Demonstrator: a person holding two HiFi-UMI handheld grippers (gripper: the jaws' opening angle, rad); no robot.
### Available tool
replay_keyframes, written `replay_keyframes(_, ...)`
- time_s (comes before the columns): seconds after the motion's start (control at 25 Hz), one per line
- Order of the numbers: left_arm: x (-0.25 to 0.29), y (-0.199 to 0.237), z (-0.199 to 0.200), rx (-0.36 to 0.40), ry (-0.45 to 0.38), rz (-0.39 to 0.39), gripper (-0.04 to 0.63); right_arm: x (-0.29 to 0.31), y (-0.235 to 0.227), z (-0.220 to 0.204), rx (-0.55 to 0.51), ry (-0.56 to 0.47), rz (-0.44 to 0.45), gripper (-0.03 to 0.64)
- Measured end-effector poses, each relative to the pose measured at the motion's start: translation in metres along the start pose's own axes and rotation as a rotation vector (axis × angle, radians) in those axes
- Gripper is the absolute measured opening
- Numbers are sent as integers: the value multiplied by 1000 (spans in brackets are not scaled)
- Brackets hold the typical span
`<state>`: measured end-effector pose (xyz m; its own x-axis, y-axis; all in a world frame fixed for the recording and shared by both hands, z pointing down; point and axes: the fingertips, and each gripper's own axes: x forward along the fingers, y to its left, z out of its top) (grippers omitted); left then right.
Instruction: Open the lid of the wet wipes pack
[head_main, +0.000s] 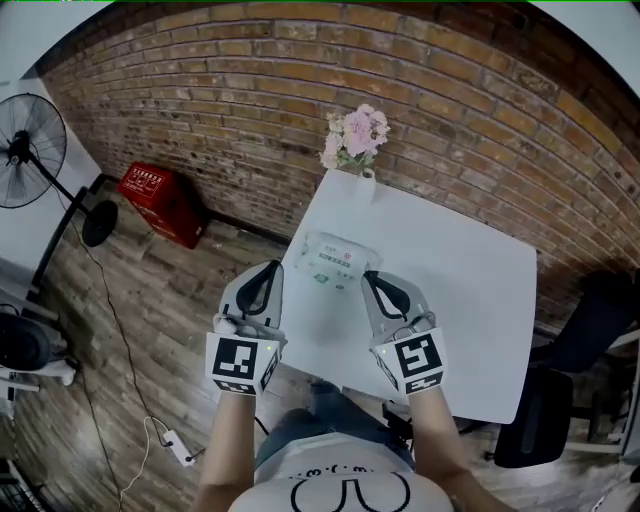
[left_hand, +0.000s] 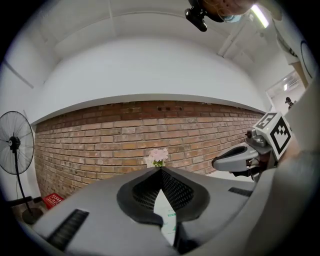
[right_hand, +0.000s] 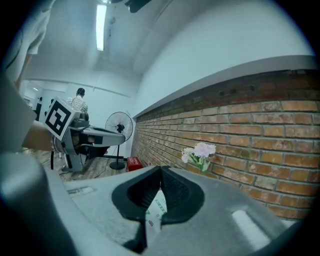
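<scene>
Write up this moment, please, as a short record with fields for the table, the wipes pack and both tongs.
Surface: white table
Task item: wet wipes pack, flat on the table near its left edge
Lid: no flap seen raised in the head view
Left tongs: shut, empty, at the pack's left, no contact seen
Right tongs: shut, empty, at the pack's right, no contact seen
Also on the table: pink flowers at the far corner

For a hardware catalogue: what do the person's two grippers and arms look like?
Left gripper and right gripper match: light-grey shells, black mesh-textured pads on the tongs, a white cube of black square markers at each rear. The person wears a white printed T-shirt; forearms bare.
</scene>
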<state>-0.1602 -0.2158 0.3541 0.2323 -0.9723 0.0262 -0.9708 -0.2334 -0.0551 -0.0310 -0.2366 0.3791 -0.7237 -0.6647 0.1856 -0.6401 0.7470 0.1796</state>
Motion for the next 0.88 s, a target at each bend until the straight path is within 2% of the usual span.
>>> replay_keyframes(0.16, 25, 11, -14, 22, 27, -12, -2, 22, -13, -9, 15, 25, -1, 0)
replay_keyframes(0.24, 35, 13, -23, -19, 50, -29, -2, 30, -16, -16, 27, 45, 8, 48)
replay_keyframes(0.32, 44, 15, -32, -77, 80, -51, -2, 37, -17, -26, 37, 77, 22, 67)
replay_keyframes(0.48, 59, 20, -54, -117, 146, -103, 4, 53, -18, -45, 49, 141, 28, 125)
replay_keyframes(0.68, 77, 19, -90, -163, 247, -228, 170, 73, -14, -67, 52, 226, 57, 200)
replay_keyframes(0.88, 89, 20, -122, -102, 343, -361, 187, 95, -12, -94, 57, 332, 96, 233)
